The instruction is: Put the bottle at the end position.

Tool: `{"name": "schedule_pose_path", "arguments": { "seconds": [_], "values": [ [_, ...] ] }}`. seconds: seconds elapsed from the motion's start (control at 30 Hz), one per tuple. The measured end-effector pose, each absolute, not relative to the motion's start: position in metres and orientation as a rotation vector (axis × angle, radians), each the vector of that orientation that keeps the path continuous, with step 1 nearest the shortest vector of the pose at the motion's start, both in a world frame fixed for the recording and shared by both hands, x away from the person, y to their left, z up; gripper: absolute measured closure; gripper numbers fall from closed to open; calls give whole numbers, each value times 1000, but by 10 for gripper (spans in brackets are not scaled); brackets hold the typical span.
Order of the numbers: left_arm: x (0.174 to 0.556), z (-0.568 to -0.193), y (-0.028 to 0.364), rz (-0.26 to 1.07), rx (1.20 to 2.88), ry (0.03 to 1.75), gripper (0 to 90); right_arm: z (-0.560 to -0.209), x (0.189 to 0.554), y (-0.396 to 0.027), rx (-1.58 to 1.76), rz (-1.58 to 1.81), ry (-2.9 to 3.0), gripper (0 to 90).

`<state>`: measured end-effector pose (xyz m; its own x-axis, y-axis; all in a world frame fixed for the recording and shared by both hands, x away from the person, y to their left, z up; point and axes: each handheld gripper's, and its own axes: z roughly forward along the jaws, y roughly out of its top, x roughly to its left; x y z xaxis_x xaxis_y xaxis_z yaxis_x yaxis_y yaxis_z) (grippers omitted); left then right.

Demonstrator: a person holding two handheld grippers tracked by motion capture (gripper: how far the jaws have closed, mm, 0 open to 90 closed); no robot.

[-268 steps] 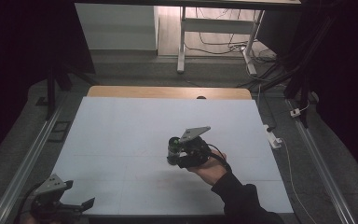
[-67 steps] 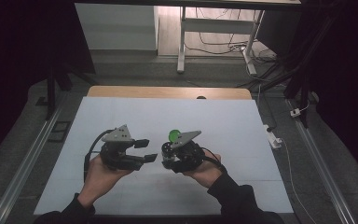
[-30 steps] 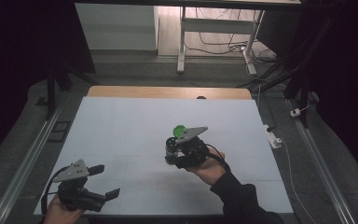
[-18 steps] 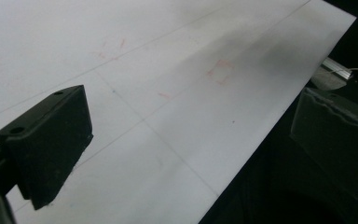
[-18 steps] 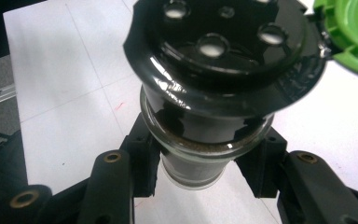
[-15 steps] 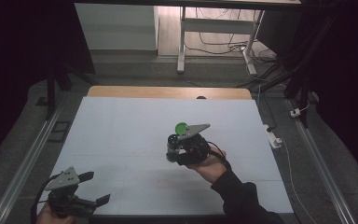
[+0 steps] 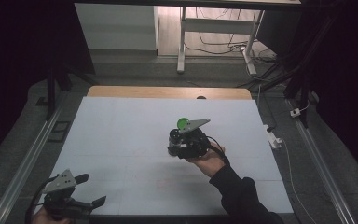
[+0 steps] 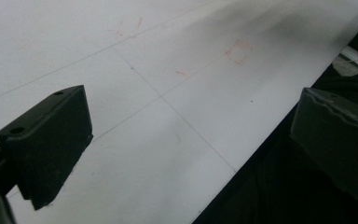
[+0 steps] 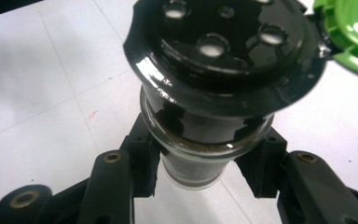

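Observation:
A small glass shaker jar point(image 9: 205, 135) with a black perforated cap point(image 9: 223, 60) and a green flip lid point(image 9: 354, 32) swung open is clamped at its body by my right gripper point(image 9: 198, 172), whose jaws are shut on the glass. In the high view the right gripper point(image 7: 186, 144) holds the jar over the middle of the white table point(image 7: 121, 126), with the green lid point(image 7: 183, 122) raised at the top. My left gripper point(image 7: 91, 189) hovers at the near left corner. Its jaws stand wide open with nothing between them, and the left gripper point(image 8: 191, 140) looks across the table's edge.
Faint red pen marks point(image 8: 237, 50) and thin grid lines lie on the white surface. A wooden strip point(image 7: 168, 92) borders the far edge. Metal rails point(image 7: 23, 168) run along both sides, and a white power strip point(image 7: 274, 139) lies off the right edge.
The left gripper has drawn back from beside the jar to the near left corner, sinking slightly in the last second. The green lid now stands open. The right gripper has stayed put.

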<state>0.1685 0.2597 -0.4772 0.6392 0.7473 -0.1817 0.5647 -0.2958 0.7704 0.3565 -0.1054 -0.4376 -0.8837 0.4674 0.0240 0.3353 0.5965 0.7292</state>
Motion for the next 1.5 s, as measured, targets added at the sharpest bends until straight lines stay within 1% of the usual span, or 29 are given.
{"name": "schedule_pose_path", "arguments": {
  "seconds": [0.33, 0.93, 1.5],
  "values": [
    [168, -478, 265, 267, 1983, 1057, 0, -443, 371, -100, 667, 1124, 2641, 530],
    [166, -477, 266, 292, 1985, 1062, 0, -453, 399, -84, 729, 1096, 2624, 531],
    [165, -478, 269, 286, 1965, 1066, 0, -468, 426, -69, 730, 1055, 2594, 530]
  ]
}}
